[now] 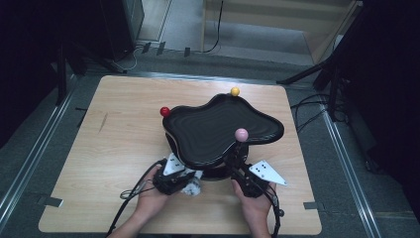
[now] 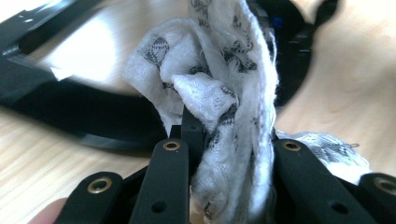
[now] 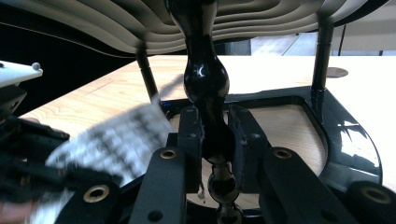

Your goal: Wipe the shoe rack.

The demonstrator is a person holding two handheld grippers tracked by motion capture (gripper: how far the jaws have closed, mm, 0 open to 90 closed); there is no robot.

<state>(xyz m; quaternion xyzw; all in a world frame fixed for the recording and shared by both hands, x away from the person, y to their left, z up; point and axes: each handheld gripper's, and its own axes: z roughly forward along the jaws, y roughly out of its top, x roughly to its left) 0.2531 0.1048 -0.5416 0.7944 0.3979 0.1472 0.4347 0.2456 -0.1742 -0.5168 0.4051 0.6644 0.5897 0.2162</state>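
The work in hand looks like wiping down a black tiered stand, which sits a little toward the near edge of the surface, its wavy upper tray topped by red, yellow and pink knobs. The right gripper has its fingers closed around the stand's glossy turned post just above the lower tray, steadying the piece from the near side. The left gripper has its fingers clamped on a bunched white patterned cloth, which rises in a crumpled wad between them; in the high view that cloth sits close against the near left of the stand's base, under the overhang of the upper tray. So the step appears to be rubbing the lower part of the stand while the other hand braces it. The next move likely calls for keeping the post firmly pinched and sweeping the cloth along the black rim of the lower tray, pressing lightly enough that the stand does not skid or tip toward the near edge.
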